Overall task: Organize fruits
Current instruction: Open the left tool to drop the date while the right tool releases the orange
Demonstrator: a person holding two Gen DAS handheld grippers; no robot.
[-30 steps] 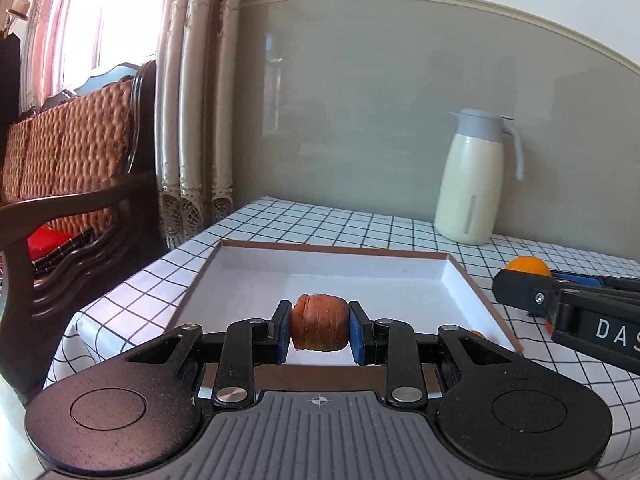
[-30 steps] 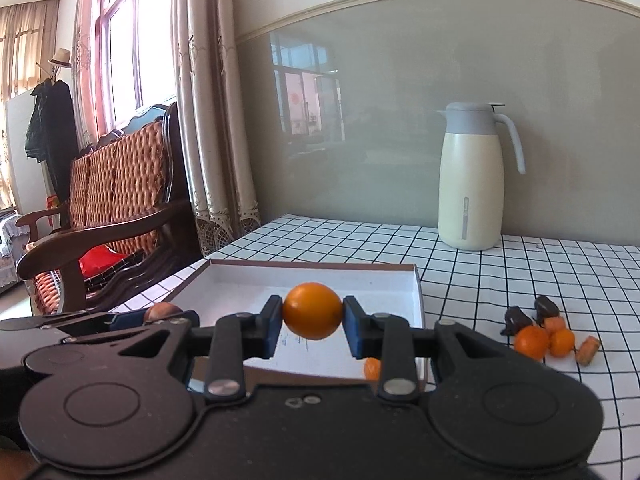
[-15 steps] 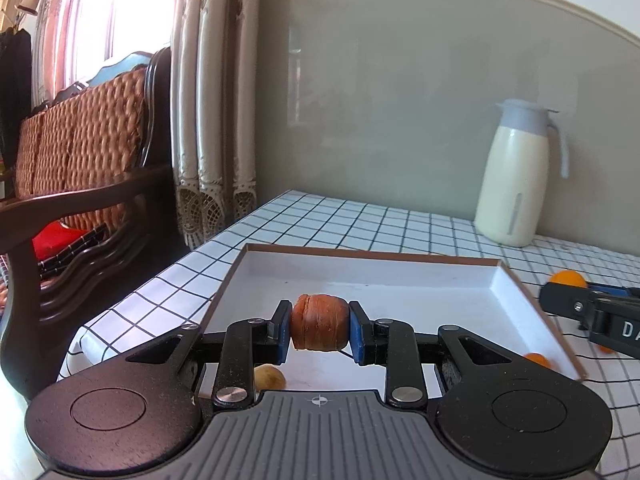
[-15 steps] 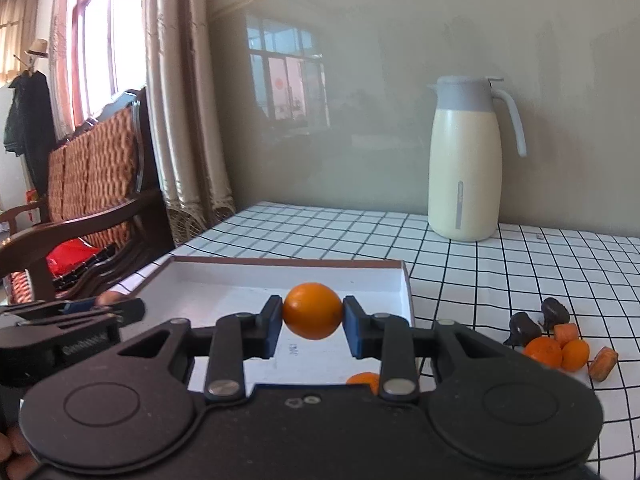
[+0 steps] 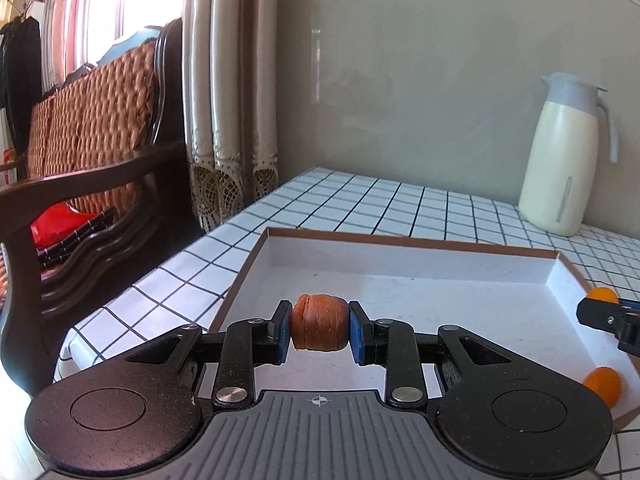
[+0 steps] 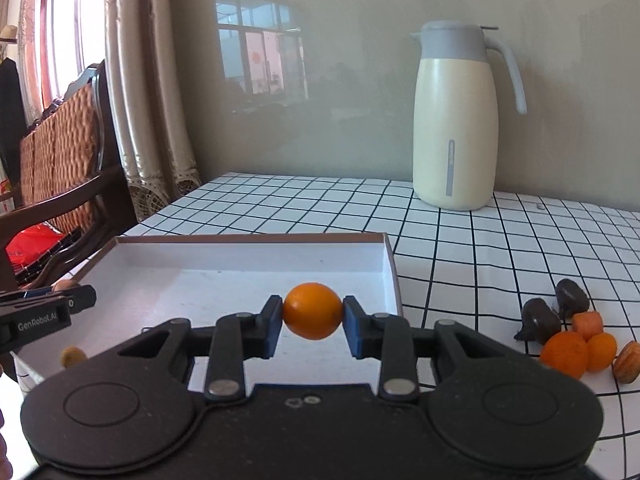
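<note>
Two handheld grippers are pictured above a shallow white tray (image 5: 404, 268) on a table covered with a black-and-white checked cloth (image 6: 500, 248). A ridged, reddish-brown dried fruit (image 5: 319, 328) is clamped between the blue pads of the left gripper (image 5: 319, 330), its jaws drawn narrow around the piece, and is held over the near left part of the tray. A small round orange (image 6: 313, 311) is pinched between the narrowly set jaws of the right gripper (image 6: 313, 312), above the near right part of the same tray. Inside the tray, one small orange fruit (image 5: 603, 384) is seen at the near right wall and a small yellowish fruit (image 6: 73, 356) near the left side. To the right of the tray, a loose cluster of fruits (image 6: 572, 340) is left on the cloth: two dark wrinkled pieces, several orange ones and a brown striped one, touching or just beside each other. At the far right of the table, a cream jug with a grey lid (image 6: 454, 120) is stood against the wall. A wooden chair with woven cushions (image 5: 92, 136) and a patterned curtain (image 5: 228, 92) are seen at left.
</note>
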